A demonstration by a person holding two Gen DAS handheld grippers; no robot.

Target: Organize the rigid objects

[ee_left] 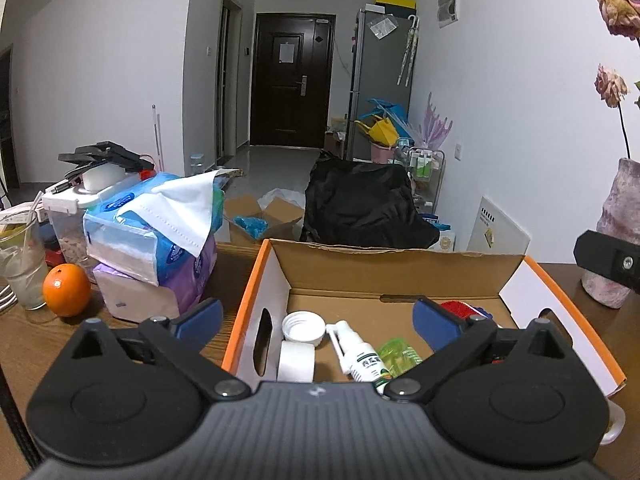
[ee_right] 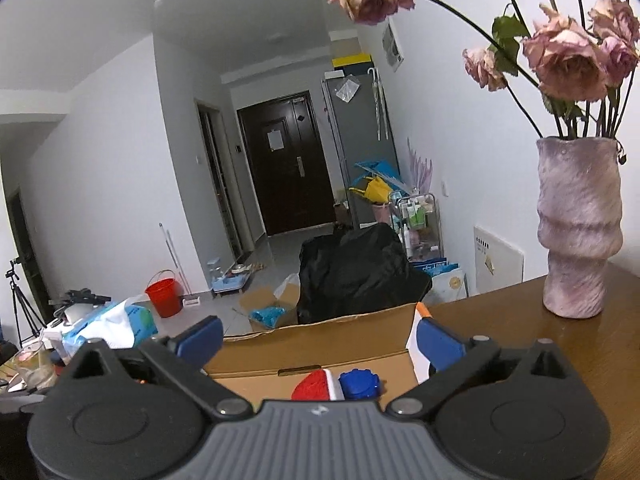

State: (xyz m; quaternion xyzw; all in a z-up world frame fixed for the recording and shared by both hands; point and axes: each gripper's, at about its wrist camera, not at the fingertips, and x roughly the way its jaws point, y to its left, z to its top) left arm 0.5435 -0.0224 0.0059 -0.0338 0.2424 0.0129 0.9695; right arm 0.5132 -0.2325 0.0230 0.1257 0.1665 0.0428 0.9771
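At the far left of the table stands a plastic cup point(ee_left: 22, 264) with a straw, an orange point(ee_left: 66, 290) just beside it, and behind them a leaning stack of tissue packs point(ee_left: 160, 236) — any wide swing of the left gripper point(ee_left: 316, 318) toward that side could tip the cup or send the orange rolling. That gripper hangs spread wide and empty above the near end of the cardboard box point(ee_left: 400, 268); its left finger sits outside the box's orange-edged wall, so a straight descent would likely catch the rim and shove the box.

Inside the box lie the rigid things: a white cap point(ee_left: 303, 327), a white roll point(ee_left: 296, 362), a spray bottle point(ee_left: 360, 354), a green item point(ee_left: 398, 354), and further right a red brush point(ee_right: 314, 386) touching a blue lid point(ee_right: 360, 385). The bottle lies loose (its nozzle against the cap), so a nudge may scatter the row.

The right gripper point(ee_right: 318, 338) is likewise spread and holds nothing. Well to its right stands the vase point(ee_right: 578, 228) of dried roses point(ee_right: 568, 64) — top-heavy by the look of it, and an outward sweep could topple it.
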